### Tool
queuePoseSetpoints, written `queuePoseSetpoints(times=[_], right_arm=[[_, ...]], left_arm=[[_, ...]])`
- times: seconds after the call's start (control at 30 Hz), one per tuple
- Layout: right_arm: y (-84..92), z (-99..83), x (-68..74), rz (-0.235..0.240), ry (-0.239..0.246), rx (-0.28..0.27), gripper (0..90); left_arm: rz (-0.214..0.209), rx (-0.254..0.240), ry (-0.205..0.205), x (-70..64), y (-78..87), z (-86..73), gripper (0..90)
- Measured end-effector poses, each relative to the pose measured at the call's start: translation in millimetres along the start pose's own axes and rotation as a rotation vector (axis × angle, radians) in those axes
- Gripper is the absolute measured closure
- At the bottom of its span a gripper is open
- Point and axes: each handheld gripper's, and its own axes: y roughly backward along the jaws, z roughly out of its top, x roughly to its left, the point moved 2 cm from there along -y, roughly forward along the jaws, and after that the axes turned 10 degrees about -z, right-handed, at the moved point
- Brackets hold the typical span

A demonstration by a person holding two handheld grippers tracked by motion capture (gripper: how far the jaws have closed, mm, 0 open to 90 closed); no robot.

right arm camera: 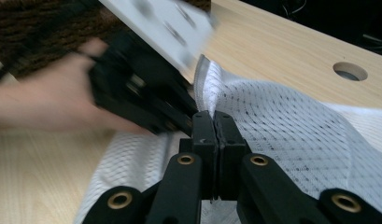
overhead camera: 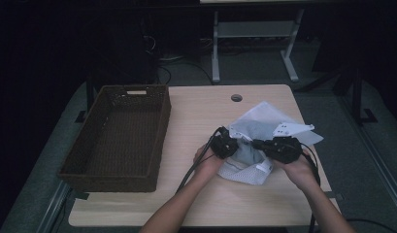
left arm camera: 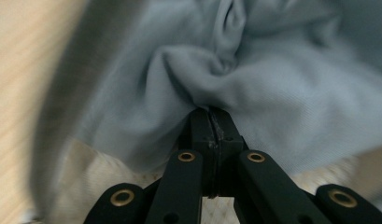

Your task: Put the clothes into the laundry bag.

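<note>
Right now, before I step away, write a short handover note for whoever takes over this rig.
Left hand-held gripper: shut on a fold of the pale blue cloth.
Right hand-held gripper: shut on the edge of the white mesh bag.
Where things are: cloth and bag lie together on the right half of the wooden table; the cloth sits partly in the bag. The brown woven basket stands on the left, with nothing visible inside it.
Done: both grips are set.
Left: probably finish moving the cloth relative to the bag; which way is unclear.

Both grippers, left gripper (overhead camera: pixel 235 143) and right gripper (overhead camera: pixel 258 144), are black. Brass-ringed pivots stud their linkage arms. Black cables trail behind, forearms bare
</note>
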Motion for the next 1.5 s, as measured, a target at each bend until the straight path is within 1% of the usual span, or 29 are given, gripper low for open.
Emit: queuePoseSetpoints(times=[0.07, 0.13, 0.17, 0.2, 0.27, 0.33, 0.37, 0.4, 0.43, 0.5, 0.6, 0.67, 0.73, 0.8, 0.87, 0.9, 0.93, 0.97, 1.03, 1.07, 1.13, 1.17, 1.2, 1.23, 1.27, 1.37, 1.4, 1.47, 1.5], right_arm=[[2.3, 0.7, -0.4, -0.001, 0.003, -0.008, 88.0], [3.1, 0.0, -2.4, -0.002, -0.005, -0.009, 88.0], [3.1, -0.6, -3.6, -0.002, -0.007, -0.007, 88.0], [2.9, -1.3, -4.5, -0.004, -0.011, -0.005, 88.0], [2.2, -2.1, -5.9, -0.004, -0.010, -0.003, 88.0], [1.9, -2.1, -6.1, -0.007, -0.009, -0.003, 87.9], [1.9, -1.8, -5.8, -0.009, -0.009, -0.004, 88.0], [2.0, -1.4, -5.4, -0.010, -0.008, -0.004, 88.0], [2.4, -0.6, -5.0, -0.010, -0.010, -0.003, 88.0], [3.0, 0.9, -4.6, -0.012, -0.013, -0.008, 88.0], [6.1, 5.1, -4.0, -0.012, -0.029, -0.021, 88.0], [9.8, 8.2, -3.5, -0.015, -0.031, -0.035, 88.0], [14.2, 10.9, -3.5, -0.014, -0.046, -0.054, 88.0], [17.8, 12.7, -3.6, -0.014, -0.051, -0.063, 88.0], [20.4, 13.8, -4.0, -0.014, -0.054, -0.071, 88.0], [21.4, 14.2, -4.2, -0.013, -0.058, -0.075, 88.0], [22.3, 14.6, -4.5, -0.013, -0.061, -0.079, 88.0], [23.4, 15.1, -4.4, -0.010, -0.067, -0.081, 88.1], [26.1, 16.2, -3.7, -0.010, -0.071, -0.088, 88.0], [27.8, 16.8, -3.4, -0.012, -0.070, -0.091, 88.0], [29.3, 17.0, -3.6, -0.017, -0.070, -0.095, 88.0], [29.7, 16.7, -4.1, -0.020, -0.073, -0.093, 88.0], [29.8, 16.2, -4.9, -0.022, -0.074, -0.092, 88.0], [29.9, 15.5, -5.8, -0.020, -0.077, -0.091, 88.1], [30.0, 14.8, -6.9, -0.022, -0.078, -0.089, 88.0], [29.8, 13.2, -9.6, -0.026, -0.082, -0.086, 88.0], [29.8, 12.9, -10.2, -0.027, -0.084, -0.083, 88.0], [29.9, 12.8, -10.5, -0.028, -0.083, -0.082, 88.0], [30.0, 12.7, -10.4, -0.028, -0.081, -0.081, 88.0]], left_arm=[[-0.003, -0.029, 0.023, 3.2, -2.5, 0.0, 88.9], [-0.006, -0.043, 0.026, 3.8, 1.8, -0.4, 86.8], [-0.011, -0.056, 0.025, 3.6, 6.2, -1.4, 83.1], [-0.018, -0.078, 0.036, 3.1, 11.5, -2.7, 80.3], [-0.040, -0.123, 0.045, 1.4, 25.2, -5.1, 76.4], [-0.076, -0.163, 0.033, -3.8, 39.2, -7.2, 75.1], [-0.104, -0.180, 0.019, -7.8, 45.2, -7.9, 73.2], [-0.133, -0.190, -0.001, -13.5, 50.4, -8.8, 70.2], [-0.151, -0.180, -0.017, -18.0, 52.6, -9.3, 64.8], [-0.187, -0.183, -0.031, -25.5, 52.8, -10.3, 59.3], [-0.226, -0.191, -0.041, -34.1, 43.7, -9.1, 57.8], [-0.227, -0.183, -0.044, -38.0, 32.7, -7.1, 57.3], [-0.225, -0.190, -0.041, -41.3, 21.0, -4.6, 58.6], [-0.197, -0.197, -0.040, -42.2, 12.1, -1.5, 67.7], [-0.169, -0.223, -0.030, -39.6, 4.5, 2.5, 78.2], [-0.155, -0.234, -0.012, -38.8, 0.3, 4.6, 83.3], [-0.142, -0.240, -0.002, -36.9, -3.5, 6.7, 85.7], [-0.119, -0.245, -0.003, -35.1, -7.3, 8.6, 87.9], [-0.077, -0.245, 0.024, -32.1, -17.9, 10.8, 89.1], [-0.076, -0.234, 0.024, -31.2, -20.9, 10.8, 89.2], [-0.066, -0.242, 0.026, -28.4, -25.7, 10.3, 89.1], [-0.067, -0.258, 0.040, -27.4, -26.2, 10.1, 89.1], [-0.078, -0.260, 0.048, -27.5, -25.1, 9.6, 88.7], [-0.078, -0.254, 0.034, -27.4, -22.3, 9.0, 86.8], [-0.082, -0.271, 0.040, -29.1, -19.1, 8.6, 84.4], [-0.091, -0.270, 0.028, -30.0, -2.7, 5.7, 81.7], [-0.093, -0.264, 0.021, -28.9, 4.0, 4.4, 81.6], [-0.092, -0.261, 0.021, -25.8, 19.9, 1.3, 80.9], [-0.090, -0.261, 0.020, -24.7, 25.0, 0.2, 80.2]])
